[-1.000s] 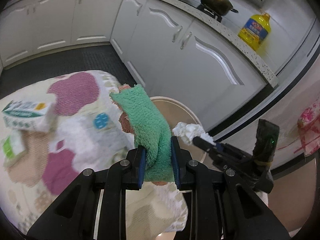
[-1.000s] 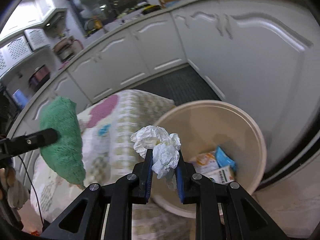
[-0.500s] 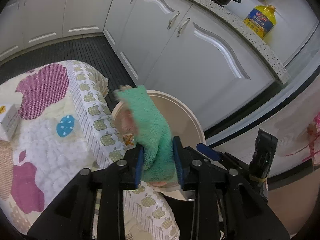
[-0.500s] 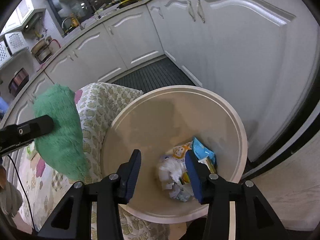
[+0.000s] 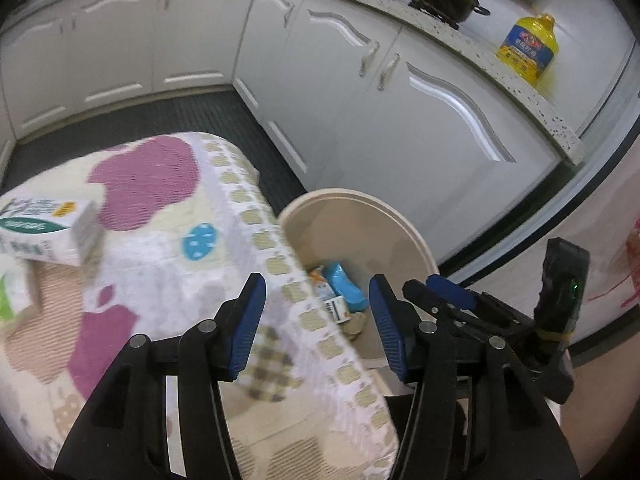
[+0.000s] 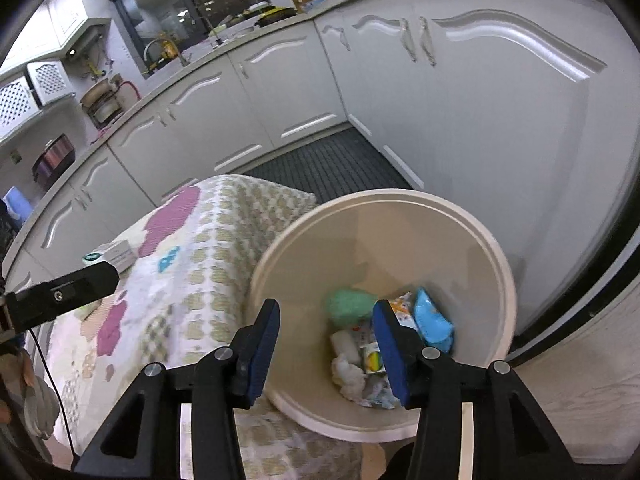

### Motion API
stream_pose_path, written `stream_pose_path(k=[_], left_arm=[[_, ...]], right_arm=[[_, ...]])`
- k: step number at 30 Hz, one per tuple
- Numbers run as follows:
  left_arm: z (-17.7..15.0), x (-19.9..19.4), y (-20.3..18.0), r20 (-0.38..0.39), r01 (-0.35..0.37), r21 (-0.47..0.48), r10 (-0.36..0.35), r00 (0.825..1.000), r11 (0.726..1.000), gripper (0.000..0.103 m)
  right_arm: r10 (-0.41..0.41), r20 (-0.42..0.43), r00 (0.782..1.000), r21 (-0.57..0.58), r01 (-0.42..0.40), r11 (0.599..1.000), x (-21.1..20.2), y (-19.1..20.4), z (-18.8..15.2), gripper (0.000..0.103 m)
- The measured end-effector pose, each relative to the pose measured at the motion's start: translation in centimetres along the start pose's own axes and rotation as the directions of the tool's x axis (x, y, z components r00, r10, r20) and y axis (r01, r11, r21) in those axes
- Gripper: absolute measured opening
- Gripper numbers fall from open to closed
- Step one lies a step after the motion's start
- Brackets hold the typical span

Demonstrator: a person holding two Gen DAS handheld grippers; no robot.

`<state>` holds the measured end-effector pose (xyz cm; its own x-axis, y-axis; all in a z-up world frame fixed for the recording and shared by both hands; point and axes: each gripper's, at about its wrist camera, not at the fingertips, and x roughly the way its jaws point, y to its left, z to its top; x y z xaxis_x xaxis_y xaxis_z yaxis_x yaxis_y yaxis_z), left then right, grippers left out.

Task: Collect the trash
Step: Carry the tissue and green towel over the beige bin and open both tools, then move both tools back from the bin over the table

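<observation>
Now | left gripper [image 5: 316, 312] parted, empty, just opened | right gripper [image 6: 326, 340] likewise, over bin [image 6: 500, 264] rim

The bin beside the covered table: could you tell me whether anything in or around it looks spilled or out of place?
Nothing looks spilled. The bin stands upright, with the green cloth, crumpled tissue and blue packet all inside. No litter shows on the visible floor.

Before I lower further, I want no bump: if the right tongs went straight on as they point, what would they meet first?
Probably the trash in the beige bin: the open, empty right tongs point past its near rim at the crumpled tissue. Depth is uncertain.
</observation>
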<state>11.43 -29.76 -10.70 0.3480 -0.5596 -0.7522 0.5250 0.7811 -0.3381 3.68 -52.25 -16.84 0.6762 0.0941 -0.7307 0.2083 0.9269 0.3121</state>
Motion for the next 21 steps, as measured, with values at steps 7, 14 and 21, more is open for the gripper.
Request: stream_pose_path(k=[7, 14, 21], left_arm=[[-1.0, -2.1, 1.7, 0.039, -0.066, -0.001, 0.066, 0.997, 0.998, 0.052], [-1.6, -4.5, 4.0, 0.068, -0.095, -0.034, 0.097, 0.993, 0.995, 0.052], [-2.5, -7.3, 7.6, 0.087, -0.095, -0.065, 0.101, 0.991, 0.993, 0.070]], right_arm=[[0.033, -0.007, 0.999, -0.030, -0.033, 0.999, 0.3, 2.7, 0.0, 0.053], [0.075, -0.005, 0.997, -0.077, -0.075, 0.994, 0.0, 6.1, 0.1, 0.055], [0.139, -0.030, 0.990, -0.132, -0.142, 0.981, 0.5, 10.1, -0.2, 0.063]])
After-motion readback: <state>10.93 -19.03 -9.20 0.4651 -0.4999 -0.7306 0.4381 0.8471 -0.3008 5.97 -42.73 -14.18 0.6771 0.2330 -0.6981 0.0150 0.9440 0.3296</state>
